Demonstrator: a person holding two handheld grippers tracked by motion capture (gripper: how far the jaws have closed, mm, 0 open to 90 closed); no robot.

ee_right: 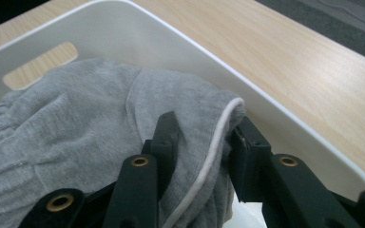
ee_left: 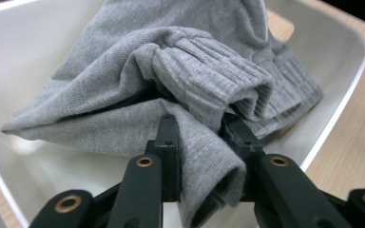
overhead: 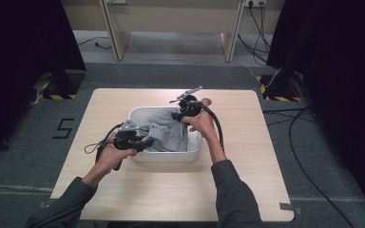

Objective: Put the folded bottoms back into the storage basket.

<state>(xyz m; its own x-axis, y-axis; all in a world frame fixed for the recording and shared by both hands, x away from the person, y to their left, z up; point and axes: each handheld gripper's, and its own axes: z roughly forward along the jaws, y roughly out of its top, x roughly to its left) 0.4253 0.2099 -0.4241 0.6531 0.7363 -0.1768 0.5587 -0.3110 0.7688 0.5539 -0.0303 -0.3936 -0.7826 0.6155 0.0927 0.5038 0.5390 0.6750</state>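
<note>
A grey knitted garment point(overhead: 168, 130) lies bunched in a white plastic bin point(overhead: 167, 155) on the wooden table. My left gripper point(overhead: 145, 141) is at the bin's left side, shut on a fold of the garment point(ee_left: 204, 156) beside its ribbed cuff point(ee_left: 218, 71). My right gripper point(overhead: 179, 115) is at the bin's far right, shut on another part of the grey garment point(ee_right: 195, 137) that carries a white cord point(ee_right: 214, 147). Both pinched folds hang just above the bin's floor point(ee_left: 38, 156). The bin wall point(ee_right: 180, 52) has a handle cutout point(ee_right: 40, 64).
The wooden table point(overhead: 171, 190) stands on grey carpet. Black cables point(overhead: 309, 156) trail across the floor at the right. A wooden frame point(overhead: 119, 38) stands behind the table. Dark curtains flank both sides.
</note>
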